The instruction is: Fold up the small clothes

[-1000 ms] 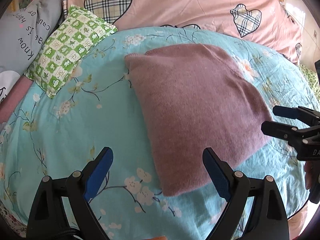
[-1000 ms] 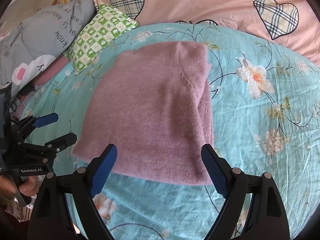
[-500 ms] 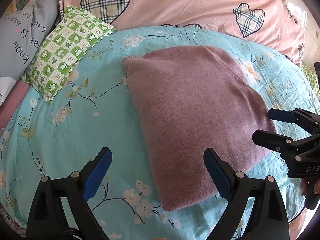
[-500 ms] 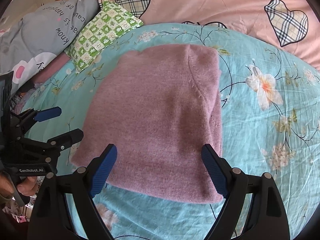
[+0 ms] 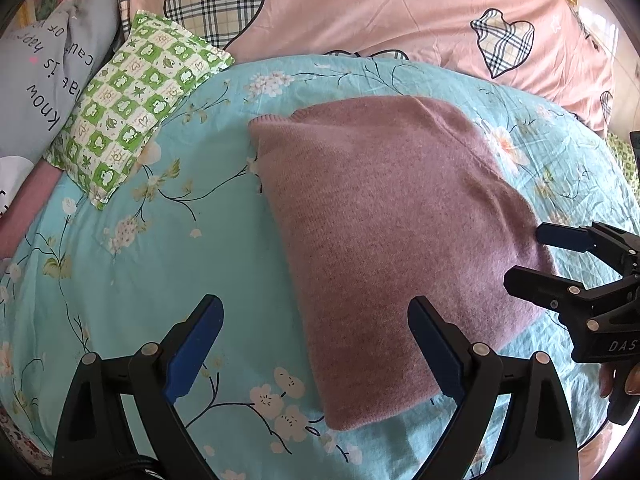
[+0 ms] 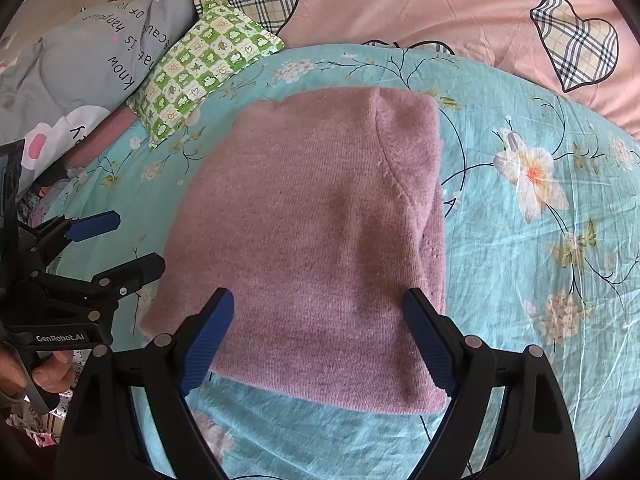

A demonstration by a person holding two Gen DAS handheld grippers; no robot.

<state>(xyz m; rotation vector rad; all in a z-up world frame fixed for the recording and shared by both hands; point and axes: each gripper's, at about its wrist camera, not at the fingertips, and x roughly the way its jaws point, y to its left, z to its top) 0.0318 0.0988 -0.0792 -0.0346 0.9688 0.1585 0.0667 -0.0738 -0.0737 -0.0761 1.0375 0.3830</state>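
1. A pink sweater lies folded on a blue sheet with flowers on it.
2. The sweater is flat and makes a neat block shape. It sits near the middle of the sheet.
3. Its right side has a thick folded edge, seen in the right wrist view.
4. The left gripper is above the sheet, close to the near left corner of the sweater. Its jaws are wide apart and hold nothing.
5. One blue pad of the left gripper shows over the near edge of the sweater. The other pad is over bare sheet.
6. The right gripper is above the near edge of the sweater. Its jaws are wide apart too, and nothing is between them.
7. Both of its pads show over the sweater. I cannot tell if they touch it.
8. A hand holds the left gripper's handle at the left edge of the right wrist view.
9. A green pillow with checks lies at the far left of the sheet, well apart from the sweater.
10. A grey pillow with words on it sits just beside the green one.
11. A pink cover with plaid hearts lies behind the sheet.
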